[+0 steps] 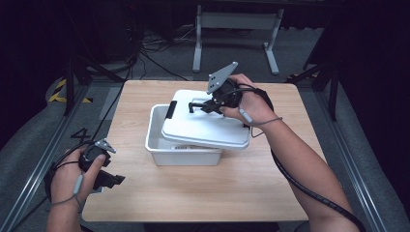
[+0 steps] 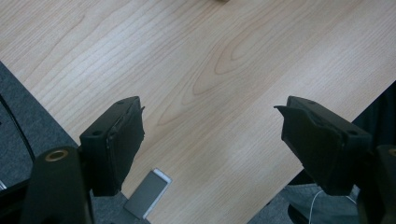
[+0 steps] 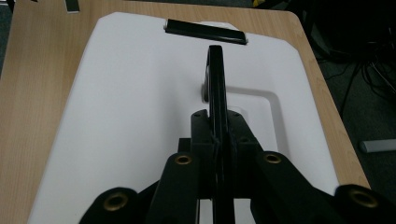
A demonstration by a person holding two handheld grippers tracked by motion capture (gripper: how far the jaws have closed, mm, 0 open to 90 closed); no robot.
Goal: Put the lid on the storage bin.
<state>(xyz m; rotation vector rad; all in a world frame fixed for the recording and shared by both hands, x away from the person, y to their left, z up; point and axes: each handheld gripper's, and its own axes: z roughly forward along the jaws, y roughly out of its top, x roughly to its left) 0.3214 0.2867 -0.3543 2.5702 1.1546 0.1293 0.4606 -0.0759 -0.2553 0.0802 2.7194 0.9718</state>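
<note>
A white plastic bin stands in the middle of the wooden table. Its white lid lies askew over it, shifted to the right, so the bin's left end is uncovered. My right gripper is shut on the lid's black centre handle, which stands upright between the jaws of the right gripper above the lid. A black latch sits on the lid's far end. My left gripper hovers over the table's front left corner. The left gripper is open with nothing between its jaws.
Bare wood lies under the left gripper. A small grey-white flat piece sits at the table's edge beside it. Dark cables and a grey metal stand are on the floor behind the table.
</note>
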